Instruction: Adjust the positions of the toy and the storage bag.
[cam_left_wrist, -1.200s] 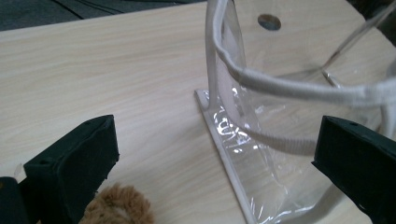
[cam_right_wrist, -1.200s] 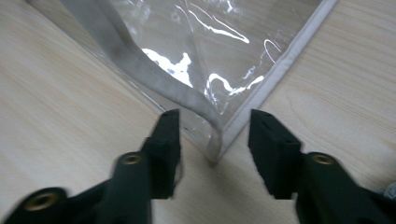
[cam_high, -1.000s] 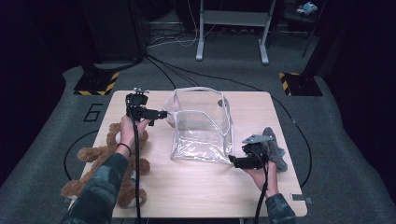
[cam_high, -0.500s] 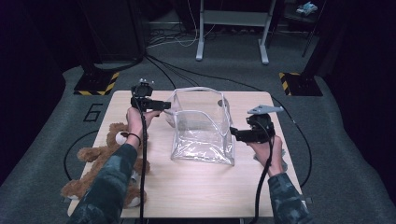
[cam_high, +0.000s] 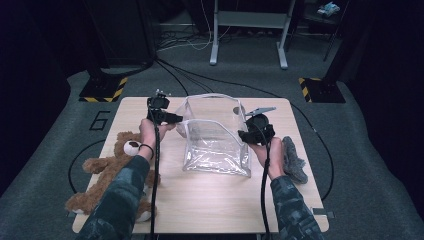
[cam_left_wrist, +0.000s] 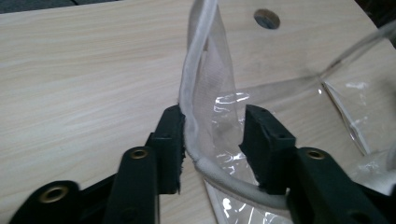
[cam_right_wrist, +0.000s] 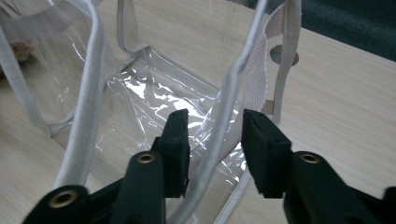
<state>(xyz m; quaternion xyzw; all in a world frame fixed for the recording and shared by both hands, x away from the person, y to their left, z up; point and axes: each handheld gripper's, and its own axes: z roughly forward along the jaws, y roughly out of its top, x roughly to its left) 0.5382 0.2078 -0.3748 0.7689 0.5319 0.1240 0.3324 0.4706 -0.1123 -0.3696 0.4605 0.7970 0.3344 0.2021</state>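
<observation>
Standing mid-counter (cam_high: 200, 210), clear bag (cam_high: 216, 145) being spread open: left gripper (cam_high: 176, 118) and right gripper (cam_high: 242, 134) jaws closing around opposite rims, readying room for the teddy bear (cam_high: 107, 167) lying left.

Left gripper (cam_high: 176, 119) meets the clear plastic bag (cam_high: 215, 145) at its left rim, right gripper (cam_high: 242, 134) at its right rim, both sets of jaws just closing. Teddy bear (cam_high: 107, 172) lies left, grey cloth (cam_high: 293, 160) right.

Overhead light on the surface (cam_high: 210, 200), room around it dark. Glare on the clear bag (cam_right_wrist: 154, 93). Close-ups soft, slightly blurred.
</observation>
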